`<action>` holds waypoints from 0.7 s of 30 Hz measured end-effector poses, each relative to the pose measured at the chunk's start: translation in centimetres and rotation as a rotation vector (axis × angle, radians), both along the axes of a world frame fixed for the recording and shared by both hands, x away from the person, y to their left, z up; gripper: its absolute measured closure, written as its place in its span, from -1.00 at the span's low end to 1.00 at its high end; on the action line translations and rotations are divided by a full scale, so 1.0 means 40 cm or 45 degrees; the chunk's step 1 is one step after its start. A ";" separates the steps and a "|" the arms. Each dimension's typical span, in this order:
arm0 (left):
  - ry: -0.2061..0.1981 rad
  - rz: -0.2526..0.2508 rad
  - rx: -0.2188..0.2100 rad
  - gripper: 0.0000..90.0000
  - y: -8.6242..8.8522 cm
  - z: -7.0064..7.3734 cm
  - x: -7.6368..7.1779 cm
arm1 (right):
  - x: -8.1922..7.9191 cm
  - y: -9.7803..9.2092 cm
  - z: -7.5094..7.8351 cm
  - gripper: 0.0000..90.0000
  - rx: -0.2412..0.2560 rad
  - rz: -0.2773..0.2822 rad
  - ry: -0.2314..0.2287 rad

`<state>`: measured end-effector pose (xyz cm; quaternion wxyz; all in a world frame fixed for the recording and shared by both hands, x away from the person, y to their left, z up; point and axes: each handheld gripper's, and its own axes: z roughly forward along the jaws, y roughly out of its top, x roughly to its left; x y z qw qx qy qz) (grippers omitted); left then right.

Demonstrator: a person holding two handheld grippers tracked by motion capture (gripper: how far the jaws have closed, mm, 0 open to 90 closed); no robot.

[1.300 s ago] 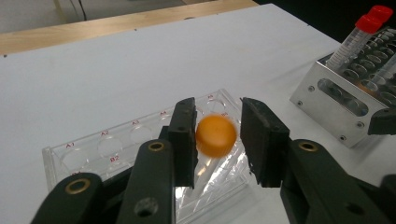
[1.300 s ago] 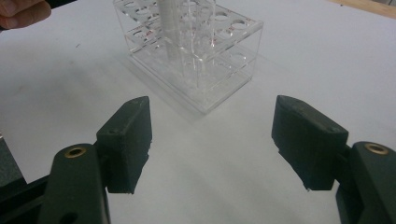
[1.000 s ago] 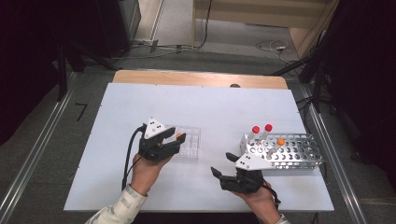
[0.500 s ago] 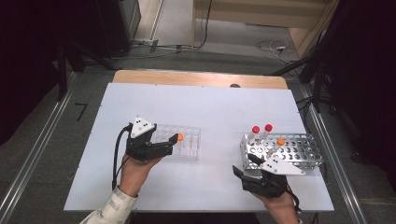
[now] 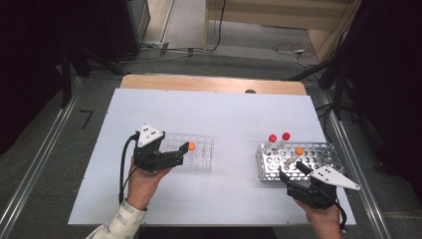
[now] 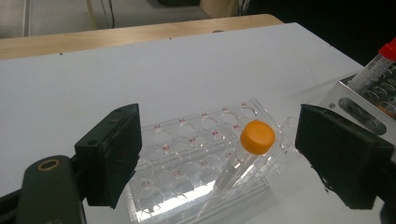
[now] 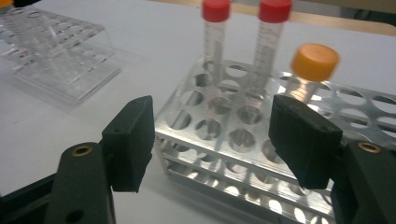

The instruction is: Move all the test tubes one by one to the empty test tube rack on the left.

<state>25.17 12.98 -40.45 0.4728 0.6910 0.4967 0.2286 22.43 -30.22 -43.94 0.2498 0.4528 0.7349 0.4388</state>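
Broadly, the white rectangular tabletop (image 5: 219, 114) carries two racks set well apart: a perforated silver metal tube rack (image 5: 318, 158) toward the right and a clear acrylic tube rack (image 5: 199, 154) with red-lettered holes toward the left. The left claw (image 5: 180, 158), held in the person's left hand (image 5: 142, 181), sits at the near-left end of the clear rack with its jaws spread wide and gripping nothing — between them an orange-capped clear plastic tube (image 6: 254, 140) leans tilted in one of that rack's holes. The right claw (image 5: 292, 173) rests just at the metal rack's near edge, released too, its jaws parted in front of the rack's holes. In that rack stand two red-capped tubes (image 7: 215, 32) upright side by side, and an orange-capped tube (image 7: 314, 63) slants beside them.
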 end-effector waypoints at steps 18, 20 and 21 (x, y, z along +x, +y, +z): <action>-0.014 0.019 -0.001 -0.66 -0.001 -0.001 -0.002 | 0.094 -0.041 -0.040 0.35 -0.011 -0.156 -0.008; -0.011 0.021 0.003 -0.66 -0.001 -0.002 -0.002 | 0.099 -0.037 -0.043 0.42 -0.020 -0.146 -0.006; -0.009 0.023 0.003 -0.66 -0.001 -0.002 -0.001 | 0.101 -0.035 -0.044 0.46 -0.024 -0.141 -0.005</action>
